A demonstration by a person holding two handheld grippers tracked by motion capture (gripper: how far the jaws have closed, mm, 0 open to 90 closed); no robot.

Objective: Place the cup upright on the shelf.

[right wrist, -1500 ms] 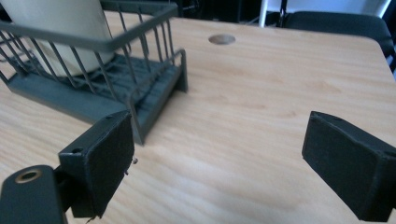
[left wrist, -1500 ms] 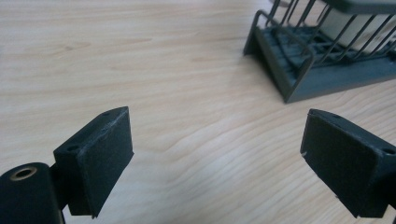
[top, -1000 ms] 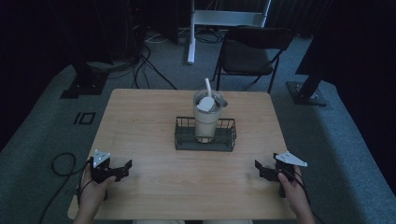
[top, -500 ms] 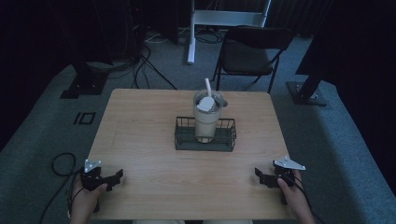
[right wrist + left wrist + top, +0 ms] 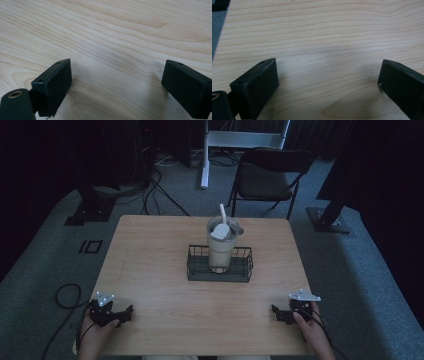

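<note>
Nearest to the person, the left gripper (image 5: 125, 312) rests at the near left corner of the wooden table (image 5: 150, 265), and the right gripper (image 5: 277, 312) at the near right corner. Both have their jaws spread wide and hold nothing; in the left gripper view and the right gripper view, bare wood grain lies between the black jaws. I can read no brand or writing anywhere.

Farther, in the middle of the table, a black wire basket (image 5: 220, 271) holds a tall cup (image 5: 220, 247) with a white straw (image 5: 223, 213), standing upright and well apart from both grippers. Nothing stands between them. The high view shows, beyond the table, a dark folding chair (image 5: 267, 177), cables (image 5: 150, 182) on the grey floor, and a white stand (image 5: 205, 155).
</note>
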